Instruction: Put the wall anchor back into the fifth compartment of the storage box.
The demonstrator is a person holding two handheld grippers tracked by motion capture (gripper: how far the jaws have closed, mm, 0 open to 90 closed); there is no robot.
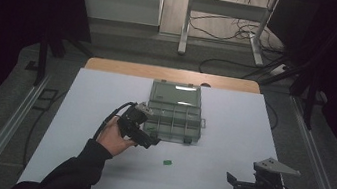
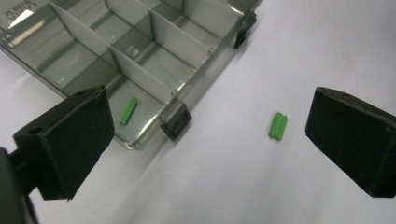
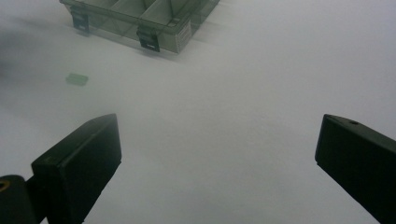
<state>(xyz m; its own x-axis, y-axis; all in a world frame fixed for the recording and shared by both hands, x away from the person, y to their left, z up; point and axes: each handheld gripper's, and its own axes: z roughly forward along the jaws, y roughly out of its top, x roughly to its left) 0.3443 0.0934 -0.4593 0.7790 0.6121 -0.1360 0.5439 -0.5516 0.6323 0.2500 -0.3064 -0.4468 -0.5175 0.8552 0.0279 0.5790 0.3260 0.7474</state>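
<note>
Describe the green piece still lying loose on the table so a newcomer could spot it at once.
Start at the clear compartment box in the middle of the white table. The loose green piece lies on bare table just in front of the box's near edge. Its twin already sits inside a corner compartment.

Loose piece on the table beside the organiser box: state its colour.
Green, clearest in the left gripper view.

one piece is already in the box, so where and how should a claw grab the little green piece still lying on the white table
Grip the small green ribbed plastic piece across its two long sides, coming straight down from above. It lies flat and alone on the white table, clear of the clear compartment box, so its low, narrow body offers only those side faces.
</note>
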